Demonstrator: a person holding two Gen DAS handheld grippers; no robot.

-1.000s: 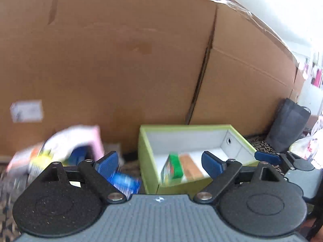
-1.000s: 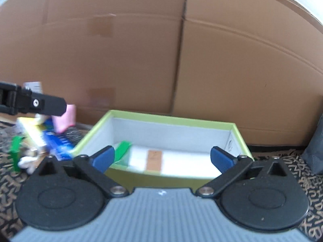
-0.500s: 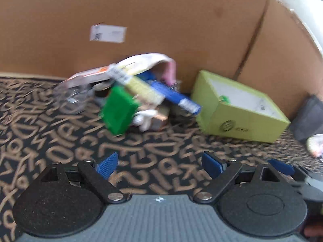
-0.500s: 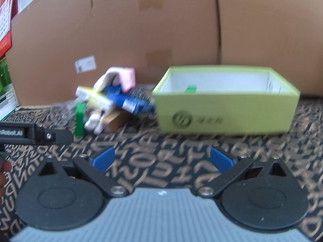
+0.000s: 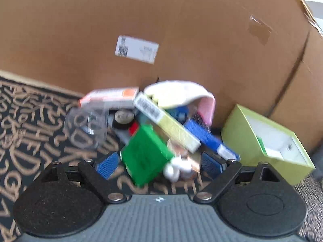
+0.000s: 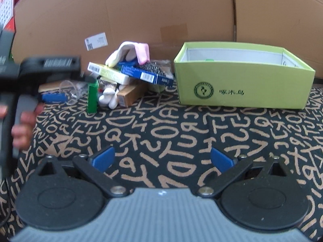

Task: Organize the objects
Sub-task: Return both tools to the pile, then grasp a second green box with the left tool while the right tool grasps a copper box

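Right wrist: bare mat (image 6: 161,133) (roomy), green box (image 6: 242,88)

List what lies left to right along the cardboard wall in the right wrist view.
Left gripper held in a hand → upright green box → pile topped by a white and pink glove → open lime-green box.

You swung your left gripper (image 5: 159,162) off the lime box (image 5: 240,135) and brought it close before the green carton (image 5: 145,155). You drew your right gripper (image 6: 161,159) back from that box onto open carpet (image 6: 161,131).
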